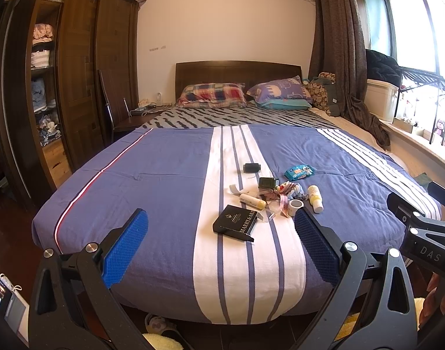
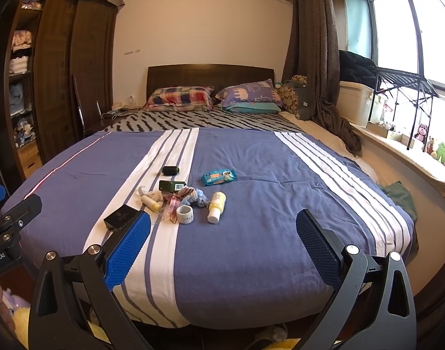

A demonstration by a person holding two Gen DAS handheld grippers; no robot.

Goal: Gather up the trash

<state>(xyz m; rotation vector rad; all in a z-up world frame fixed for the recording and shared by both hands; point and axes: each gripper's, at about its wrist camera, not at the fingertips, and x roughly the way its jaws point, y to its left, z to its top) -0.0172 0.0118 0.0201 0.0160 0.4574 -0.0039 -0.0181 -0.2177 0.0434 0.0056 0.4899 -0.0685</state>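
Nothing's been picked up yet: both the left gripper [image 1: 221,227] and right gripper [image 2: 223,230] are held wide open and empty at the bed's [image 1: 164,175] near edge. The trash pile [image 1: 276,197] is scattered mid-bed on the white stripe, so a reach forward is probably needed, likely toward the near black box [image 1: 235,223] first.

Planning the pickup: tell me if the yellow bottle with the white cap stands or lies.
Lying down: the yellow bottle rests on its side on the bedspread, cap toward the camera.
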